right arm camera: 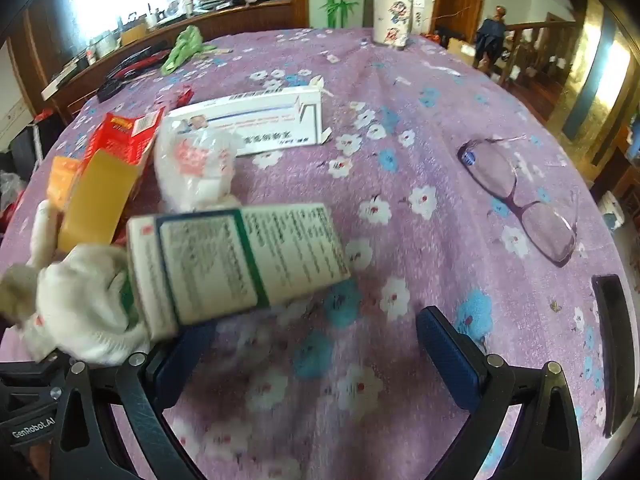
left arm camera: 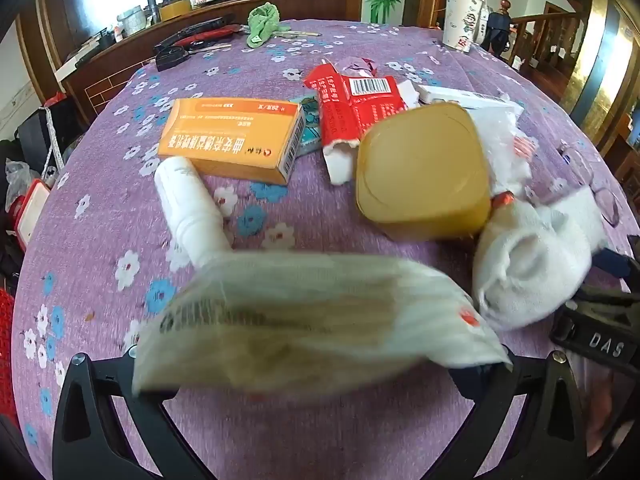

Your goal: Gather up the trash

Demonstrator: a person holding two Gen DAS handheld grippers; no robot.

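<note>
Tablecloth (right arm camera: 420,92) purple, floral; wooden counter (left arm camera: 240,4) behind.

Blurred green-white carton (right arm camera: 236,264), tilted, w/ trash pile

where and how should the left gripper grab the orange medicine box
Grip the orange medicine box across its two long side faces, near the middle, coming down from above. It lies flat on the purple tablecloth with its broad face up, so the narrower width likely fits the open left gripper. Approach from its free near-left edge; the white bottle touches one corner, and the red carton crowds the far side.
</note>
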